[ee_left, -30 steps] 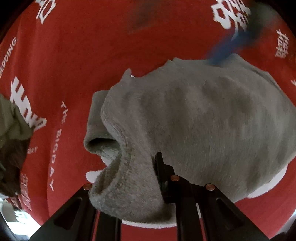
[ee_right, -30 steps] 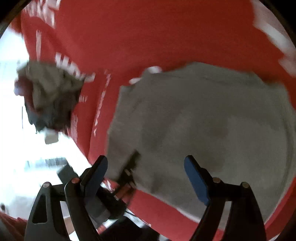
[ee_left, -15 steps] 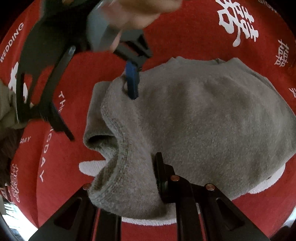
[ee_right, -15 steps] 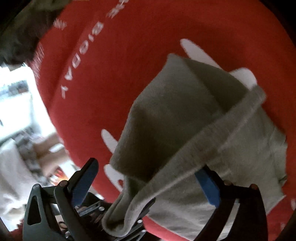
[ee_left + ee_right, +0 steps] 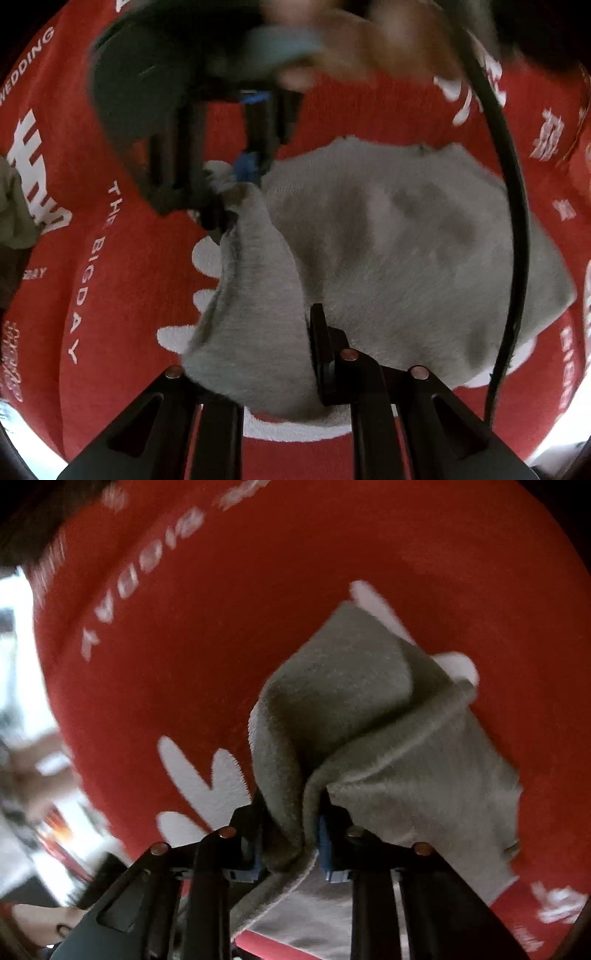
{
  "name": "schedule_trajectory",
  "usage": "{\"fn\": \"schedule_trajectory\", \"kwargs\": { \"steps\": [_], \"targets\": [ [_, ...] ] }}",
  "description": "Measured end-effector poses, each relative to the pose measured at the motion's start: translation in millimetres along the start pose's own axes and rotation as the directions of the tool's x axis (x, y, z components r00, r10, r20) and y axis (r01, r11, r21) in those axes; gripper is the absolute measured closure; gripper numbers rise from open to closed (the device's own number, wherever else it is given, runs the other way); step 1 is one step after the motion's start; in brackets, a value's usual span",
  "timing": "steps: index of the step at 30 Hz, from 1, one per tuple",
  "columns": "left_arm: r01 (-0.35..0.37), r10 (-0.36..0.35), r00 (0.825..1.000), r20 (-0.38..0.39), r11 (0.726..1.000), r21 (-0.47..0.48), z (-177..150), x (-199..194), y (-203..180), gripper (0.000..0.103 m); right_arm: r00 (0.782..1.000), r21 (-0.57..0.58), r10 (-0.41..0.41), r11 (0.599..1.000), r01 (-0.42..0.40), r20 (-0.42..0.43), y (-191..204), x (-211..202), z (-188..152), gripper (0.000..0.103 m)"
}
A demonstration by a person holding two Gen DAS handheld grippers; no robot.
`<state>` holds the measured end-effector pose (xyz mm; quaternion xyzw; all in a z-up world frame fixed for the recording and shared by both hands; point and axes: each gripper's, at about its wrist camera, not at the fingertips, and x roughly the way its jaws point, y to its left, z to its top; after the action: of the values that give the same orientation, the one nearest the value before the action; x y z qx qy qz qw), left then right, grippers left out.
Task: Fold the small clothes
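A small grey fleece garment [image 5: 388, 251] lies on a red cloth with white lettering [image 5: 122, 288]. My left gripper [image 5: 258, 373] is shut on the garment's near edge, which bunches up between its fingers. My right gripper [image 5: 291, 845] is shut on another edge of the same garment [image 5: 369, 716] and lifts it into a fold. In the left wrist view the right gripper [image 5: 225, 199] shows blurred at the garment's far left corner, with the hand that holds it above.
A dark and olive heap of other clothes [image 5: 14, 221] lies at the left edge of the red cloth. A black cable [image 5: 517, 229] hangs across the right side of the left wrist view. The bright floor shows beyond the cloth edge [image 5: 22, 664].
My right gripper has come to the garment's far left corner and shut on it, raising that edge. My left gripper has kept its hold on the near edge.
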<state>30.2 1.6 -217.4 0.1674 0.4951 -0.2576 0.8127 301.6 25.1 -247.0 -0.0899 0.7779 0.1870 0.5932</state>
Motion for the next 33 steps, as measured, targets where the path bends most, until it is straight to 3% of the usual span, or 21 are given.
{"fn": "schedule_trajectory", "kwargs": {
  "steps": [3, 7, 10, 13, 17, 20, 23, 26, 30, 33],
  "targets": [
    [0.040, -0.040, 0.999, 0.028, 0.999, 0.022, 11, -17, -6, 0.088, 0.986, 0.087, 0.117, 0.988, -0.128, 0.117, -25, -22, -26, 0.079],
    [0.071, -0.075, 0.996, 0.054, 0.995, 0.068, 24, -36, -27, 0.088, 0.933, 0.172, 0.230, 0.943, -0.284, 0.276, -53, -53, -62, 0.079],
    [0.077, -0.085, 0.993, 0.079, 0.992, 0.101, 36, -52, -50, 0.088, 0.869, 0.180, 0.306, 0.900, -0.397, 0.388, -69, -73, -91, 0.079],
    [0.075, -0.092, 0.990, 0.105, 0.986, 0.147, 48, -67, -87, 0.088, 0.791, 0.152, 0.361, 0.860, -0.487, 0.493, -89, -91, -127, 0.079],
    [0.086, -0.119, 0.985, 0.124, 0.967, 0.242, 64, -78, -150, 0.088, 0.668, 0.099, 0.399, 0.810, -0.577, 0.628, -126, -112, -196, 0.079],
    [0.097, -0.139, 0.984, 0.113, 0.944, 0.316, 69, -71, -201, 0.088, 0.592, 0.088, 0.397, 0.777, -0.624, 0.701, -167, -118, -255, 0.079],
    [0.124, -0.160, 0.985, 0.067, 0.919, 0.374, 66, -52, -244, 0.088, 0.550, 0.117, 0.368, 0.744, -0.658, 0.749, -205, -104, -305, 0.079],
    [0.136, -0.154, 0.988, 0.007, 0.890, 0.436, 51, -16, -280, 0.088, 0.540, 0.196, 0.325, 0.690, -0.697, 0.776, -247, -68, -353, 0.079],
    [0.149, -0.123, 0.989, -0.086, 0.864, 0.481, 28, 29, -310, 0.088, 0.577, 0.329, 0.273, 0.604, -0.726, 0.770, -290, 2, -386, 0.079],
    [0.128, -0.101, 0.992, -0.081, 0.864, 0.486, 22, 35, -314, 0.087, 0.595, 0.376, 0.273, 0.563, -0.736, 0.756, -310, 40, -398, 0.078]
  ]
}}
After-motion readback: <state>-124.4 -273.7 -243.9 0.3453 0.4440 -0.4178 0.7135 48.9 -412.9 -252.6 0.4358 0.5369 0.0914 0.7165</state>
